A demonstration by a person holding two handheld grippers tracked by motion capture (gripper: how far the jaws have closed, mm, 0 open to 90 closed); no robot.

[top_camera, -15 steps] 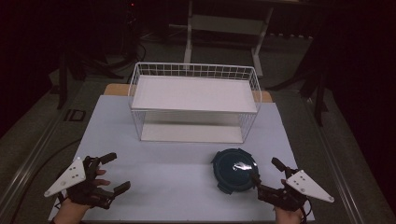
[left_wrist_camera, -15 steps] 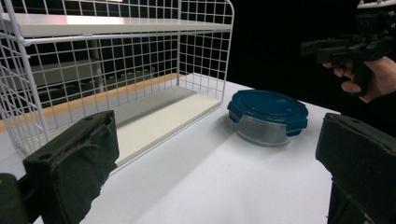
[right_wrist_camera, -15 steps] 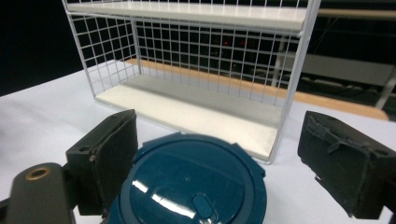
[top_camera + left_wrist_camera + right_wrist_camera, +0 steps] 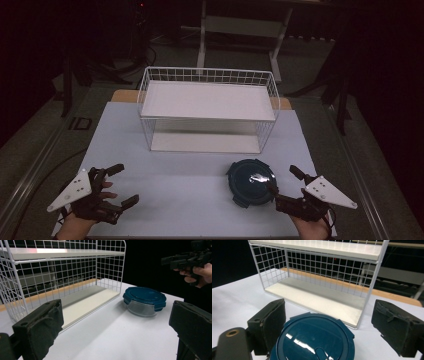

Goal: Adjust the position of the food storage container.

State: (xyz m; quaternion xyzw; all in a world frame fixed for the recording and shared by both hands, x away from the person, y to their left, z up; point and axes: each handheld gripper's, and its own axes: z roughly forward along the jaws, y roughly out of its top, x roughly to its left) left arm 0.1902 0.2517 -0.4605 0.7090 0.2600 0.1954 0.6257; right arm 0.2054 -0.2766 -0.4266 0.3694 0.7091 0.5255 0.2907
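Observation:
A round glass container with a dark teal lid [image 4: 251, 182] sits on the white table at the front right. My right gripper [image 4: 284, 182] is just right of it and open. In the right gripper view the lid [image 4: 314, 340] lies low between my wide-apart jaws, and neither pad presses on it. My left gripper [image 4: 124, 185] rests open at the front left with nothing between its jaws. The left gripper view looks across the table at the container [image 4: 144, 300], with the right gripper [image 4: 185, 258] in a hand beyond it.
A white wire rack [image 4: 207, 107] with an upper shelf and a lower board stands at the middle back of the table [image 4: 190, 170]. It is open toward me, behind the container [image 4: 319, 272]. Dark floor and stands surround the table.

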